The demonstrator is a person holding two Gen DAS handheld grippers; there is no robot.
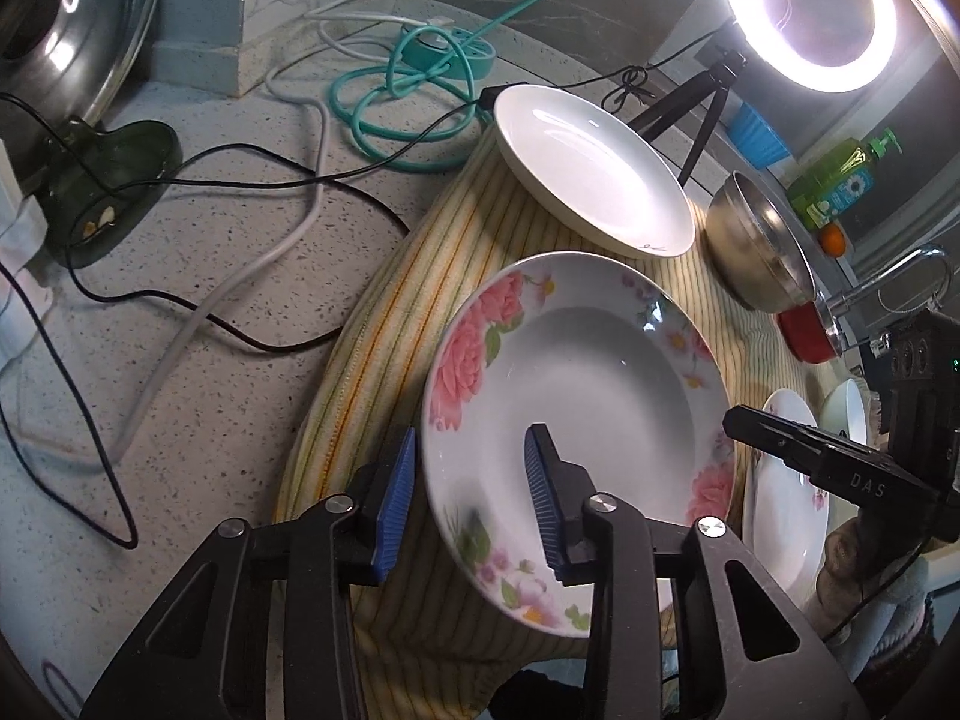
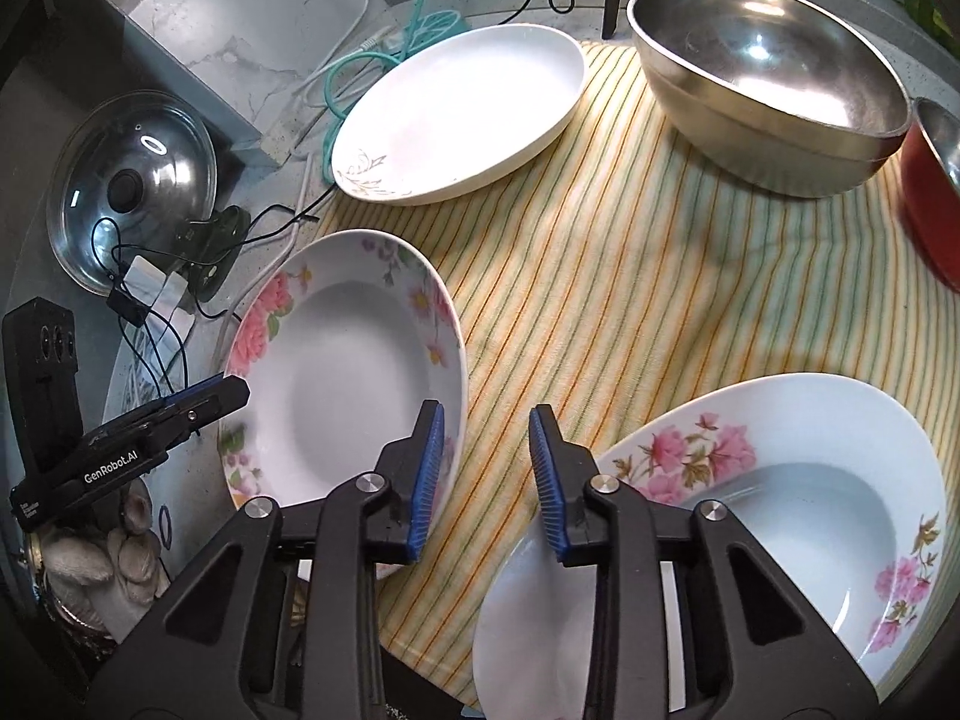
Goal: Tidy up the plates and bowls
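Observation:
A pink-rose plate (image 1: 576, 384) lies on the striped cloth (image 1: 384, 324); it also shows in the right wrist view (image 2: 348, 384). My left gripper (image 1: 471, 498) is open, its jaws straddling that plate's near rim without closing on it. My right gripper (image 2: 486, 474) is open and empty over the cloth (image 2: 630, 276), between the rose plate and a second floral plate (image 2: 798, 492). A plain white plate (image 1: 588, 168) with a gold motif lies at the back (image 2: 462, 114). A steel bowl (image 2: 768, 84) and a red-sided bowl (image 2: 930, 192) stand at the right.
A small white dish (image 2: 534, 636) lies under the second floral plate's near edge. Cables and a teal power strip (image 1: 450, 51) lie on the speckled counter (image 1: 198, 312). A glass pot lid (image 2: 132, 186) leans at the left. A ring light (image 1: 807, 6) on a tripod and a soap bottle (image 1: 840, 180) stand behind.

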